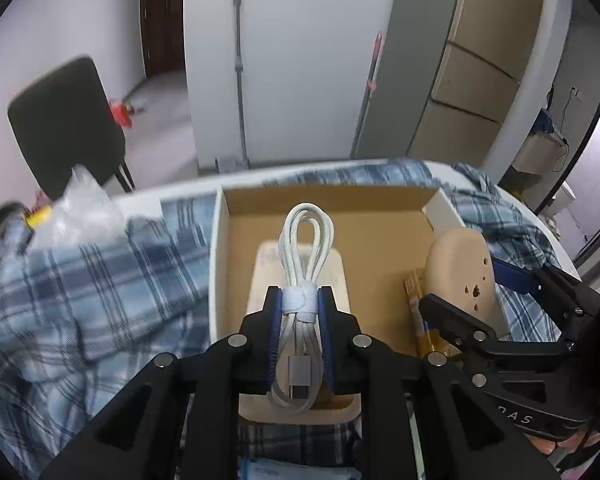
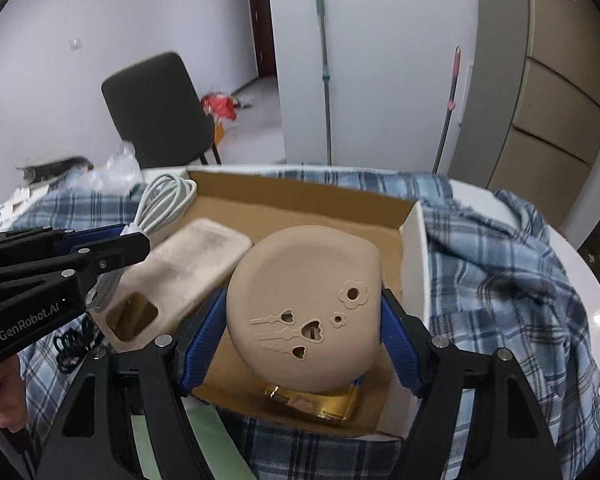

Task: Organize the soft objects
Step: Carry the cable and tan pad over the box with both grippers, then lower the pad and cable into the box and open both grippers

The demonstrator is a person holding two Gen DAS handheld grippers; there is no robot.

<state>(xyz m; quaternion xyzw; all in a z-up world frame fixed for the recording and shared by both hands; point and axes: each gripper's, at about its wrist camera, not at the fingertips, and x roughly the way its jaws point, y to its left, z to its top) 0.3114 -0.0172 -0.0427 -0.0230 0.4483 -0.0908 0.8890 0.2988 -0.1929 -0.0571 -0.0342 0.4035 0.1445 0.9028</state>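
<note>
The left gripper [image 1: 299, 308], black with blue ribbed pads, is clamping a coiled white braided cable [image 1: 306, 256] bound by a pale fabric strap, its grey plug end hanging toward the camera between the fingers; the pads are pressing on both sides of the bundle at the strap; the cable is hanging above an open brown cardboard box with white outer walls [image 1: 220, 264], directly over a long beige soft silicone case [image 1: 260, 280] that is lying on the box floor; in the right wrist view this case [image 2: 188, 264] is showing a rectangular cut-out at its near end. The right gripper [image 2: 304, 320] is holding a rounded beige silicone pouch with flower-shaped and keyhole-shaped cut-outs [image 2: 300, 280], its blue pads standing wide and touching the pouch on the left and right flanks; the pouch is sitting over the near right part of the box, above an amber transparent item [image 2: 324, 400] whose nature is hard to tell. The box is resting on a blue and white plaid cloth [image 2: 500, 280] that is covering a round white table [image 2: 596, 292]; a crumpled clear plastic bag [image 1: 84, 208] is lying on the cloth left of the box; a dark chair [image 2: 156, 108] is standing behind the table, and two long-handled poles [image 2: 324, 64] are leaning against the white wall beyond.
</note>
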